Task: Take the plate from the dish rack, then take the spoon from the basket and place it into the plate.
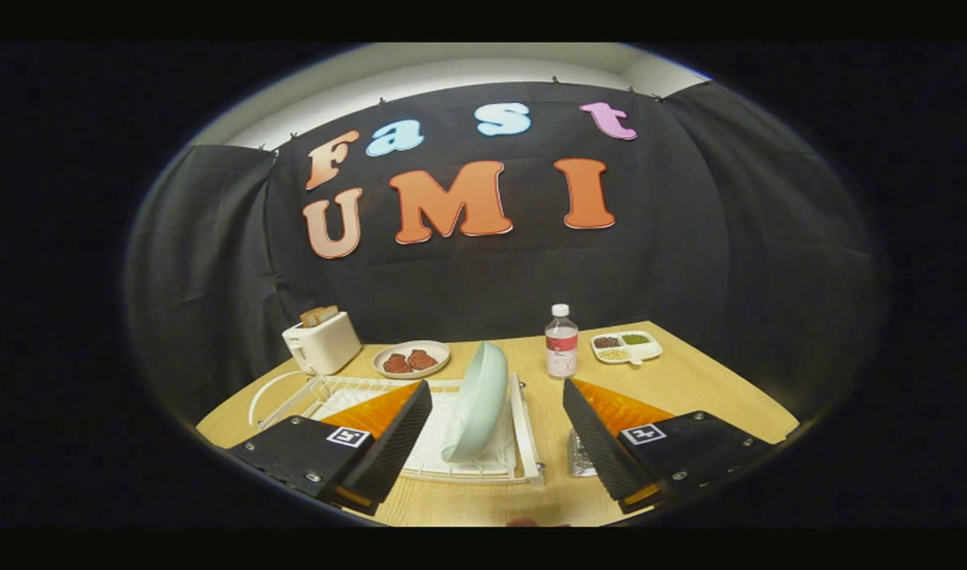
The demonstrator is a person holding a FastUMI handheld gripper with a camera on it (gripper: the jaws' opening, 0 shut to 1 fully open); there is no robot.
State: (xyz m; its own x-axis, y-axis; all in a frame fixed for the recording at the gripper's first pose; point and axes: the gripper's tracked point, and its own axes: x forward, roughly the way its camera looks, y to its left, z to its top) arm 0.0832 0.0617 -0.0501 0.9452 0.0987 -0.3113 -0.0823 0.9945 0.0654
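First step in hand, by the look of it: lining up on the plate (pixel 477 400), not yet gripped; standing on edge in the white wire dish rack (pixel 420 467), pale green, tilted a little, sitting between and just beyond the fingers (pixel 497 431); fingers spread wide, holding nothing, one to either side of the rack's near end, no contact with plate or rack.

Next move, as a judgement: ease forward and bring the fingers in over the plate's rim, pinch across its thin edge, then lift straight up clear of the wires; thin rim and smooth glaze, so a square, centred pinch needed or a slip is likely.

Basket (pixel 582 453) glimpsed as a shiny mesh thing just beside the right finger, mostly hidden; spoon too hidden to tell.

Beyond: toaster (pixel 322 342), small plate with two brown pieces (pixel 411 359), water bottle (pixel 561 341), divided dish (pixel 626 347), all on the wooden surface (pixel 705 380).

Writing: bottle label too small to read; square markers on the finger mounts, no legible words.
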